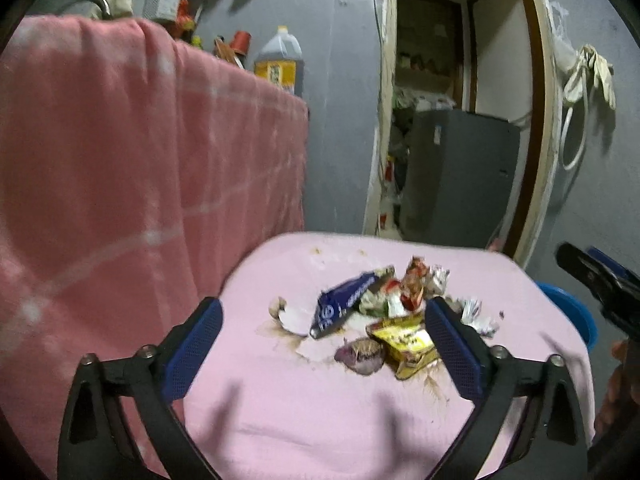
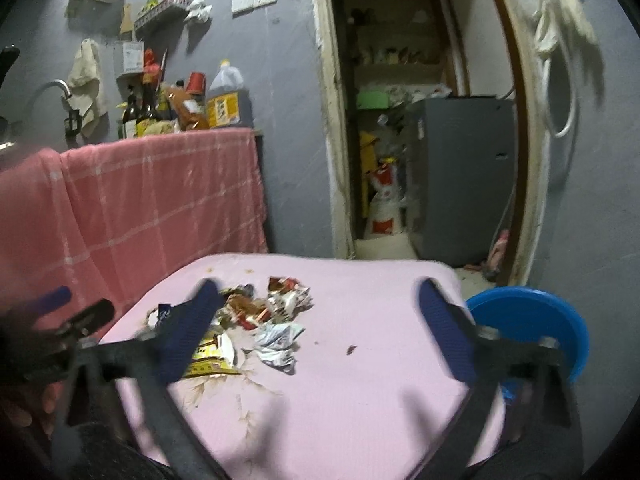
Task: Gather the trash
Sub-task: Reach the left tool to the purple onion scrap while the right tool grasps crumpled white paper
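A table [image 1: 400,420] stands before a doorway [image 1: 460,100], with a draped counter [image 1: 140,160] along its left side and a basin [image 2: 532,320] just off its right edge, lower down. A heap of trash [image 1: 384,312] lies on the table, left of centre in the right wrist view. Within the heap, a packet [image 1: 348,304] lies to the left, a pouch [image 1: 408,340] in front, and a crumpled wrapper [image 2: 278,344] to the right. Bottles [image 2: 160,108] and a jug [image 2: 226,96] stand on the counter against the wall. Behind the doorway stands a cabinet [image 1: 460,180]. A rag [image 2: 564,16] hangs on the wall right of the doorway.
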`<state>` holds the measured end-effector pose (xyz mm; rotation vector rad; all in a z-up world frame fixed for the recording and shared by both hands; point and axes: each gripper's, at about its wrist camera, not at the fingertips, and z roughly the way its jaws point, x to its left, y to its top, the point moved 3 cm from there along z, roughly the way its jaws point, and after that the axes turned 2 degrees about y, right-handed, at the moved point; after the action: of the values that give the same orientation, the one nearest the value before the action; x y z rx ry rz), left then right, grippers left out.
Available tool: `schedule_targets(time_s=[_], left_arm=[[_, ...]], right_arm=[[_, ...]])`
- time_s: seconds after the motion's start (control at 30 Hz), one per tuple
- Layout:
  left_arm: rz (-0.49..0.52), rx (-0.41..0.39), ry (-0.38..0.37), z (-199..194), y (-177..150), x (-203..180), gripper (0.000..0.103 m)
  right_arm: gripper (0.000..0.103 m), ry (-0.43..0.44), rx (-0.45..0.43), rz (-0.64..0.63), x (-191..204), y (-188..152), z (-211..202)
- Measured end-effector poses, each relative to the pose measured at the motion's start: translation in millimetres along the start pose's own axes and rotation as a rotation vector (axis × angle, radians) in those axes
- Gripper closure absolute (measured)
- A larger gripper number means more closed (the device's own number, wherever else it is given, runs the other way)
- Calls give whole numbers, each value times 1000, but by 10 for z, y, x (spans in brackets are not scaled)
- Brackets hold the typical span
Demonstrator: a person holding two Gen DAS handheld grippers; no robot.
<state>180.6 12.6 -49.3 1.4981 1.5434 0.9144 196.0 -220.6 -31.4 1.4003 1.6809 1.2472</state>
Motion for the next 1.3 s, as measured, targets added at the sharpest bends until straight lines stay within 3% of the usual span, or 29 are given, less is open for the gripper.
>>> schedule_targets(time_s=[0.2, 0.33, 0.8, 1.3], left_arm=[[11, 118, -30, 216, -129, -33, 36], [15, 185, -67, 327, -186, -48, 47], [-1, 314, -139, 541, -245, -5, 62], [3, 355, -156, 689, -230, -48, 62]], right_arm=[[44, 49, 127, 24, -12, -125, 318], [49, 77, 203, 16, 29, -229, 475], [54, 130, 352, 14, 143, -387, 863], [63, 134, 422, 26, 140, -468, 1080]])
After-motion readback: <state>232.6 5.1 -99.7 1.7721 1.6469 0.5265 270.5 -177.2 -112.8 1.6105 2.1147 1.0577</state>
